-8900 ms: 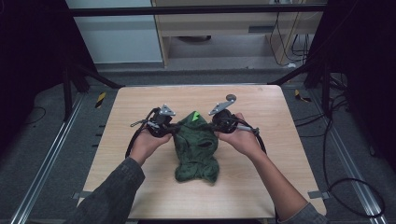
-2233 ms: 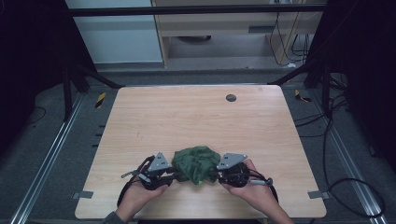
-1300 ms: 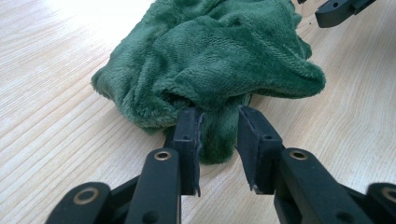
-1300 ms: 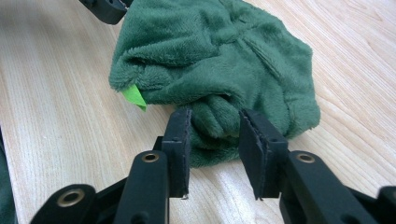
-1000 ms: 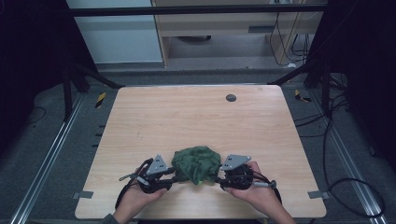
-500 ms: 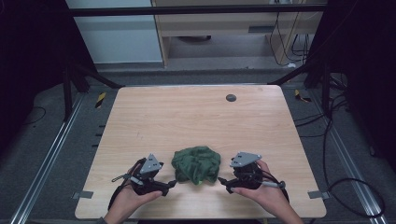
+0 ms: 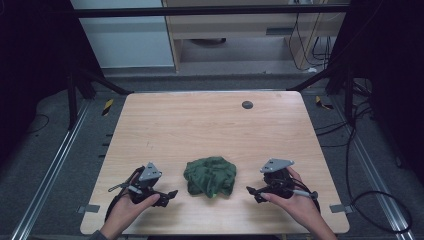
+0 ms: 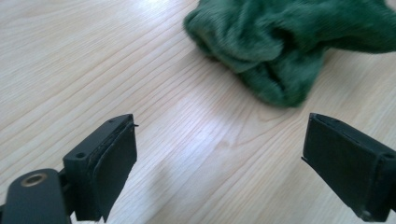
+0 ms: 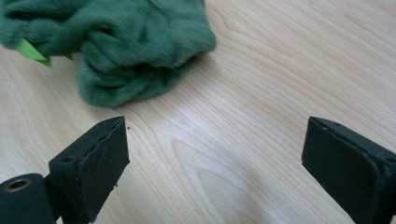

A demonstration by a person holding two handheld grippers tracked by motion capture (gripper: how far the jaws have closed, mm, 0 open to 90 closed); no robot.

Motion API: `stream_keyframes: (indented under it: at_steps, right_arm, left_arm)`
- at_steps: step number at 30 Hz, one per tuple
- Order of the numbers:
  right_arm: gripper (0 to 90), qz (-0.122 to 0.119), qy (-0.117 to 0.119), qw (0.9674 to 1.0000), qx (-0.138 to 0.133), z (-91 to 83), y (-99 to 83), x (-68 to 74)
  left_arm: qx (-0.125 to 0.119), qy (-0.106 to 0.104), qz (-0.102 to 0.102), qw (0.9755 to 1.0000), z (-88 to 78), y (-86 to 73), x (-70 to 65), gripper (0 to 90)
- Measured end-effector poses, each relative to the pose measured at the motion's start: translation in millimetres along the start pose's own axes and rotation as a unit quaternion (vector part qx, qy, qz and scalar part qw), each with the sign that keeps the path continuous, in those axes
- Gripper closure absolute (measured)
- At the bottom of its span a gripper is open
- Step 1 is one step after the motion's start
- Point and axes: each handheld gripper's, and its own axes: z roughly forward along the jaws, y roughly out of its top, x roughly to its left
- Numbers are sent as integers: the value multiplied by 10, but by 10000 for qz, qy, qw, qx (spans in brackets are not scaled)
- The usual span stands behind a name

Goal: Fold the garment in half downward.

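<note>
I note two hand-held tongs, built alike. The left tongs (image 7: 167,195) have a black body topped by a grey three-cornered plate, and a black cable loops from the rear beside the hand (image 7: 131,209). A slim grey rod runs along the body. The right tongs (image 7: 252,191) carry the same grey plate and black looping cable, with the hand (image 7: 295,202) behind them. In the gripper views each jaw is a flat, matte black block with squared edges; the near jaw carries a small round hole and, lower down, a brass-coloured ringed socket.
</note>
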Motion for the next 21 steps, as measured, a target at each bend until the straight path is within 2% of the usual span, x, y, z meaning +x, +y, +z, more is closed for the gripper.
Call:
stream_keyframes:
  at_steps: [11, 21]
  right_arm:
    - [67, 247, -193, 9994, 144, -13, -140, -261]
    - [75, 456, -307, 9982, 228, 49, -213, -442]
  left_arm:
    - [122, 313, -237, 9992, -135, -223, 377, 78]
    - [181, 532, -406, 9976, -151, -299, 622, 76]
